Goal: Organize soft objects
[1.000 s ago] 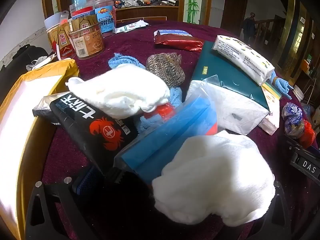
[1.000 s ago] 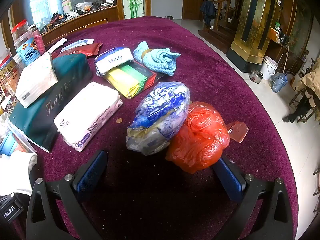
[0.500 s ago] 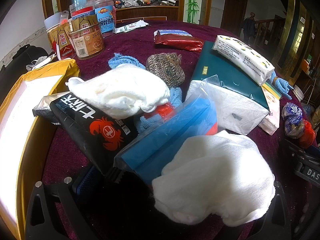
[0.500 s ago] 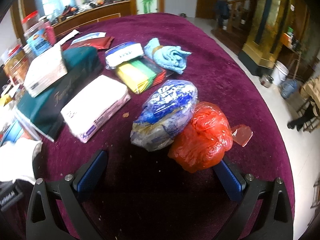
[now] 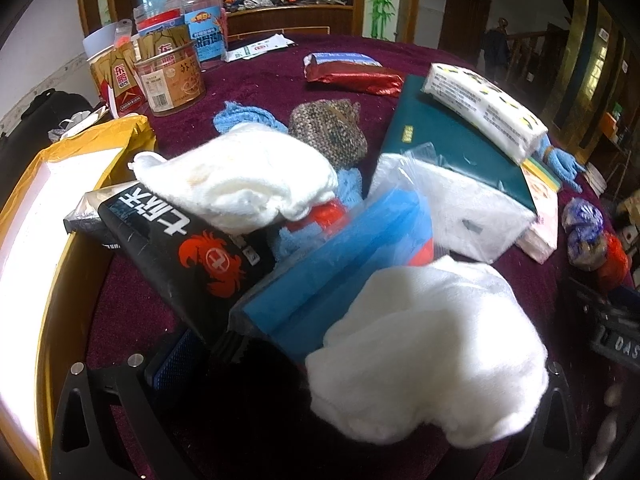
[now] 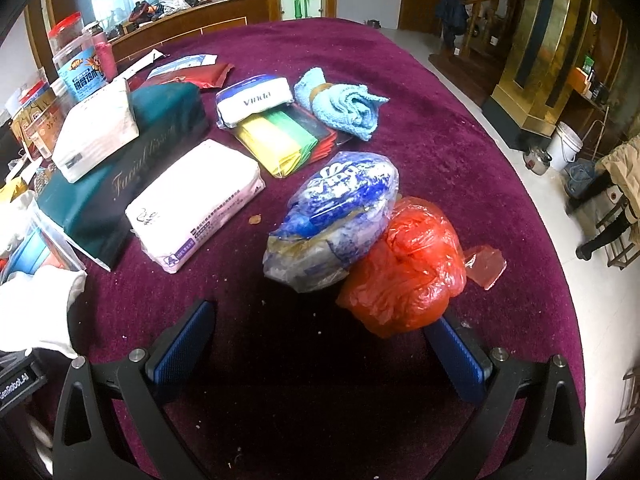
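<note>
Little has shifted since the earlier frames: only the right view has swung slightly, while the left one holds steady. Covered in purple cloth, the surface (image 6: pixel 460 152) fills both views. At lower right of the left view, a white towel (image 5: pixel 428 352) hides one finger of the left hand-held gripper (image 5: pixel 320 376), so its grasp cannot be told. The right hand-held gripper (image 6: pixel 320 344) stands wide before the blue-printed bag (image 6: pixel 336 216) and red bag (image 6: pixel 404 268), likely lining up a grasp.

We can't see the left tool's (image 5: pixel 352 364) right finger behind the white cloth (image 5: pixel 432 352); yellow box (image 5: pixel 24 240) is cut off by the frame's edge.
</note>
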### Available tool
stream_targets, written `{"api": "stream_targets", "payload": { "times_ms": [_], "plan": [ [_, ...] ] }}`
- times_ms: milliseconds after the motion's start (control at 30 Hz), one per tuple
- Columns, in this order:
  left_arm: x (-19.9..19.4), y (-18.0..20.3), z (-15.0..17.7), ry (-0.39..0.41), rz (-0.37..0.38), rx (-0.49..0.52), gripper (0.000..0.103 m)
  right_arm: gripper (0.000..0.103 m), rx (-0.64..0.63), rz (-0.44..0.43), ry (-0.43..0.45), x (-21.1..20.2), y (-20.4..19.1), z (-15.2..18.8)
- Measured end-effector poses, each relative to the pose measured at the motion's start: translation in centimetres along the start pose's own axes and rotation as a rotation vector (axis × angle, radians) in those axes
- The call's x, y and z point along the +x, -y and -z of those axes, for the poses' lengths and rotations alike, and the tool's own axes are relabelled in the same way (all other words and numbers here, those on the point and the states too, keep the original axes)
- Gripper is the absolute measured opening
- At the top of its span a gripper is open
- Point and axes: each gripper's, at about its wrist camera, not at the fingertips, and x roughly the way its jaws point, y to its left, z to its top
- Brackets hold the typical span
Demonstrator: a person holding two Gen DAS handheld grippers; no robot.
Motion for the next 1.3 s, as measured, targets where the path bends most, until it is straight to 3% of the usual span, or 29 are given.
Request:
{"api": "stream_targets", "payload": {
  "times_ms": [433, 567, 667, 733, 800, 1000, 1133, 1300],
  "plan": [
    [-0.1, -0.2, 0.3, -0.001, 0.018, 0.023, 0.103, 0.103, 0.037, 0.039, -0.017, -1.5, 0.1, 0.8],
    [-0.2, 0.0, 0.5, 0.002, 0.005, 0.027, 0.103, 0.103, 0.021, 0.084, 0.136, -6.0, -0.3, 1.8],
    [-0.3, 0.1, 0.6, -0.006, 0.012, 0.036, 0.103, 0.103, 0.043, 0.105, 0.389, -11.2, -0.7, 2.9],
    [-0.7, -0.3, 0.7, -0.018, 0.041, 0.036, 0.102, 0.103, 0.048, 0.085, 0.467, -12.6, -0.7, 2.8],
    [-1.9, -1.2, 1.1, 0.007, 0.076, 0.013, 0.100, 0.103, 0.045, 0.072, 0.440, -12.5, -0.5, 1.4],
    [-8.2, -5.4, 2.1, 0.203, 0.127, 0.015, 0.101, 0.103, 0.090, 0.138, 0.467, -10.9, 0.4, -0.5],
    [-9.6, -7.4, 2.7, 0.220, 0.135, 0.018, 0.101, 0.103, 0.154, 0.164, 0.441, -8.2, 1.6, -0.7],
    [-8.7, -6.9, 3.3, 0.191, 0.176, 0.075, 0.101, 0.103, 0.223, 0.095, 0.370, -5.9, 2.8, -0.1]
  ]
}}
